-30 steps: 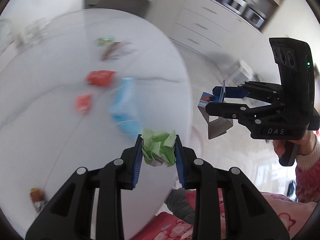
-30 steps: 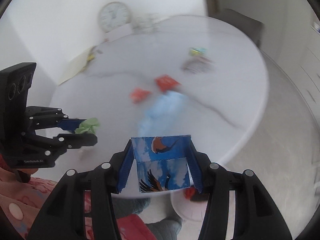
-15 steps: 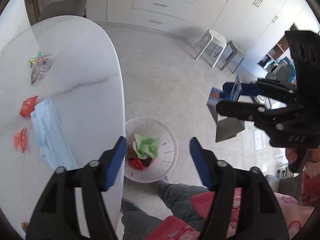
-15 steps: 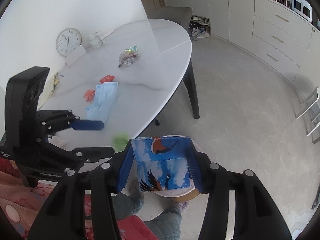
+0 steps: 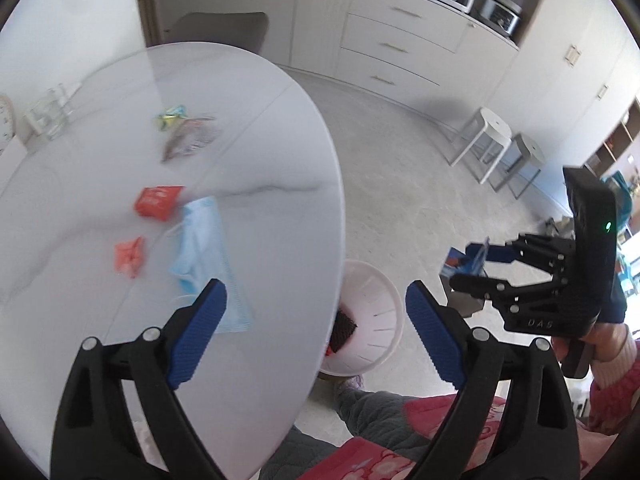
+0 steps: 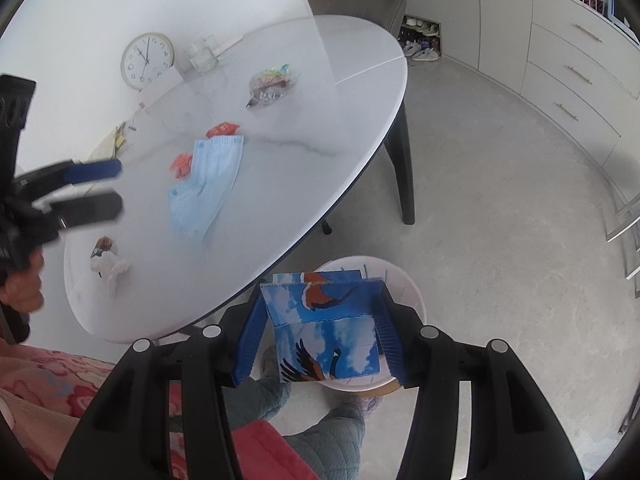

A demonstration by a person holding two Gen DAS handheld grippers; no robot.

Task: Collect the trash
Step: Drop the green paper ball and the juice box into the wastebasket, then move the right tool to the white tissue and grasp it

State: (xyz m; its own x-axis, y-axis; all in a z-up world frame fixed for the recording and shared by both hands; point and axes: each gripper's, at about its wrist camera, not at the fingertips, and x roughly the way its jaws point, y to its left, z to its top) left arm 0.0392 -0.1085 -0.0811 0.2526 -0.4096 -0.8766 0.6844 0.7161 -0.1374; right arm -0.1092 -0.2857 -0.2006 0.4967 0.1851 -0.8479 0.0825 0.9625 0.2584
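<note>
Trash here is partly in hand, partly on the tabletop [image 6: 320, 80]: the right claw [image 6: 316, 336] is clamped on a blue carton printed with birds [image 6: 324, 332], held above the white basket [image 6: 412, 292] that stands on the floor by the near edge of the tabletop, so the step in hand looks like the drop of this carton. The next move calls for the carton to sit squarely over the basket mouth before the jaws part, since from the right wrist view it overlaps the rim and could tip outside. The left claw [image 5: 316, 320] hangs with its jaws wide apart and nothing between them, over the near tabletop edge, the basket [image 5: 384, 292] showing between its fingers with some dark and red scraps inside. Beyond it on the tabletop lie a blue face mask [image 5: 204, 248], then two red wrappers [image 5: 158, 202] beside it, and farther off a clear crinkled packet [image 5: 188, 140]; a white crumpled wad [image 6: 108, 264] sits near the left edge
</note>
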